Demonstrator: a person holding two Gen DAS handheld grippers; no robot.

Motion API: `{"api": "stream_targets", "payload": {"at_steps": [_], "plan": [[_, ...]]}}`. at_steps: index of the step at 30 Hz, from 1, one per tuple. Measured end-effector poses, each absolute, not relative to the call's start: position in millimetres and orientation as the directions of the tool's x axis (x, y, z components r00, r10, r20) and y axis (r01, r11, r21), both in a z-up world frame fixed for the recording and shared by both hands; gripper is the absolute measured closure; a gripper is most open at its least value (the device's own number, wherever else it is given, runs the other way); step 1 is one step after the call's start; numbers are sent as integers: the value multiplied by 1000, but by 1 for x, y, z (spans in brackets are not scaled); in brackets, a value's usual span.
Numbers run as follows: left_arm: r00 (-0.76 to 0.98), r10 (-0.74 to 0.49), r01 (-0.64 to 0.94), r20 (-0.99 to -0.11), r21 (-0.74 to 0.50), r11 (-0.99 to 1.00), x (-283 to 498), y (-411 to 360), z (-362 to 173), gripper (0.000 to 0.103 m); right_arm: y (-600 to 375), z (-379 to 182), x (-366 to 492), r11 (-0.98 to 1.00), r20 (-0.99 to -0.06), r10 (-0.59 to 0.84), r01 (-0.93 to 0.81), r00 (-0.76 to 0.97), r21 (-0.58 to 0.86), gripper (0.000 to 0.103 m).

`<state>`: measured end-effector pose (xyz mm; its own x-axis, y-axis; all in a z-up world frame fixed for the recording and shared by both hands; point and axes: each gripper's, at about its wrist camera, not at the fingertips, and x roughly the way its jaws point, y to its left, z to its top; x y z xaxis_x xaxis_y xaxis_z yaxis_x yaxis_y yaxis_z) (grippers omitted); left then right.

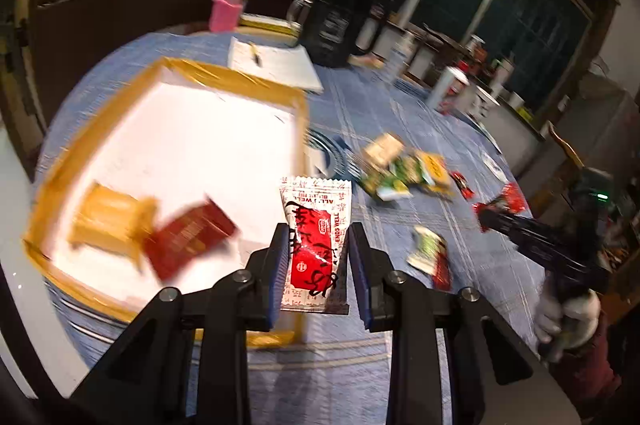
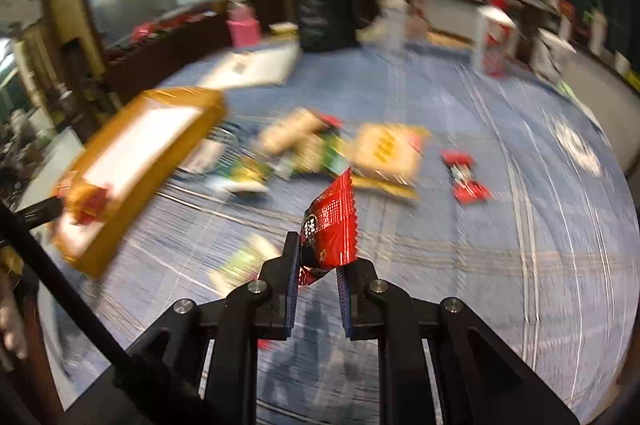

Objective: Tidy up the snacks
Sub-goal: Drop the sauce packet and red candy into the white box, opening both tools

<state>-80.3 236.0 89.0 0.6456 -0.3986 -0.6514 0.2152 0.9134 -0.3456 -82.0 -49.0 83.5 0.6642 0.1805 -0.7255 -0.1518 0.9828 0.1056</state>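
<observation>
Gripping a white-and-red snack sachet (image 1: 316, 245) upright between its pads, my left gripper (image 1: 318, 245) hangs over the near right corner of the yellow-rimmed tray (image 1: 224, 75); inside the tray, toward its near left corner, lie a yellow packet (image 1: 110, 221) and a dark red packet (image 1: 188, 237), touching; my right gripper (image 2: 318, 257) is clamped on a red crimped-edge packet (image 2: 332, 225) above the blue checked tablecloth (image 2: 500, 225); loose snacks (image 2: 320, 149) sit mid-table beside the tray; a black jug (image 1: 332, 17) stands near the far edge.
</observation>
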Motion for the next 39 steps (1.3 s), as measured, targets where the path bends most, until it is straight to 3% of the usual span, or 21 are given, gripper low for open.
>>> {"api": "stream_targets", "payload": {"at_steps": [8, 12, 21, 27, 33, 36, 37, 39], "plan": [[647, -324, 118, -691, -329, 937, -33, 284, 96, 72, 52, 117, -39, 892, -706, 432, -383, 562, 240, 87], [614, -302, 53, -729, -343, 938, -4, 306, 81, 72, 108, 111, -11, 854, -726, 483, -446, 490, 267, 87], [540, -276, -67, -795, -367, 928, 29, 340, 40, 72, 187, 60, 30, 840, -804, 462, -476, 375, 260, 87], [539, -329, -104, -776, -448, 888, 32, 360, 32, 70, 209, 42, 34, 842, -835, 430, -485, 343, 234, 87], [577, -353, -107, -736, -497, 861, 19, 371, 40, 53, 218, 37, 32, 840, -846, 420, -493, 329, 226, 83], [611, -352, -113, -710, -518, 848, 8, 376, 49, 43, 219, 42, 31, 839, -837, 430, -491, 338, 233, 69], [631, -327, -129, -704, -511, 850, 2, 379, 55, 36, 218, 45, 30, 837, -832, 437, -494, 342, 236, 67], [662, -306, -136, -684, -510, 849, -9, 381, 63, 32, 216, 52, 27, 835, -822, 441, -501, 361, 228, 64]]}}
